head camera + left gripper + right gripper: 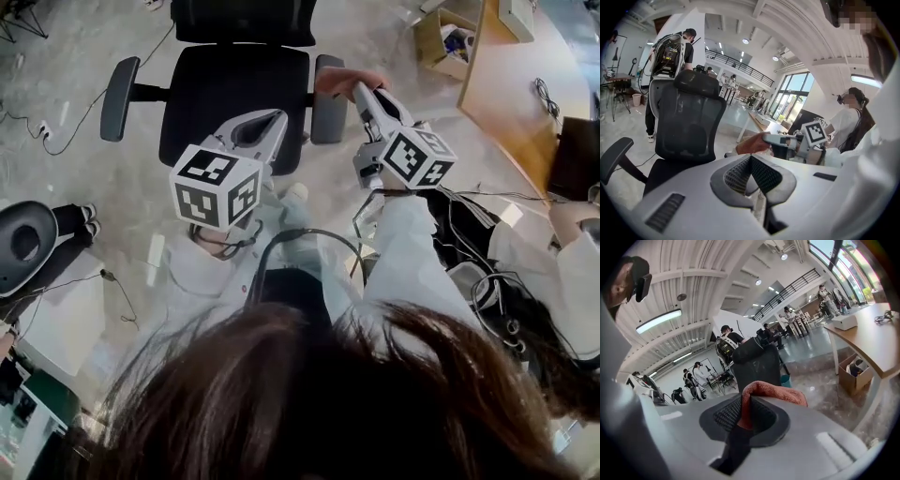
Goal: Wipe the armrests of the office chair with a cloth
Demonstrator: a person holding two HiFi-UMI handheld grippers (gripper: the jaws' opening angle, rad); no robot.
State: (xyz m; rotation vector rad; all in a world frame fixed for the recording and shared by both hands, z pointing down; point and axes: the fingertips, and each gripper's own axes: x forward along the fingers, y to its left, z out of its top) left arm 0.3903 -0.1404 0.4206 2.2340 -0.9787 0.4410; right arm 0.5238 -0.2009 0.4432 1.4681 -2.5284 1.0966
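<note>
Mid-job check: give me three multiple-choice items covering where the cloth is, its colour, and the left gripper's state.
1. Where is the cloth? A on the seat; B on the floor; C at the armrest on the head view's right.
2. What colour is the cloth? A orange-pink; B blue; C white.
3. The left gripper is: A wide open; B shut and empty; C shut on the cloth.

Answers:
1 C: the right gripper holds the cloth at that armrest.
2 A: it reads orange-pink in the right gripper view.
3 B: its jaws meet with nothing between them.

Left hand-held gripper point(750, 158) closed, right point(743, 404) clamped
</note>
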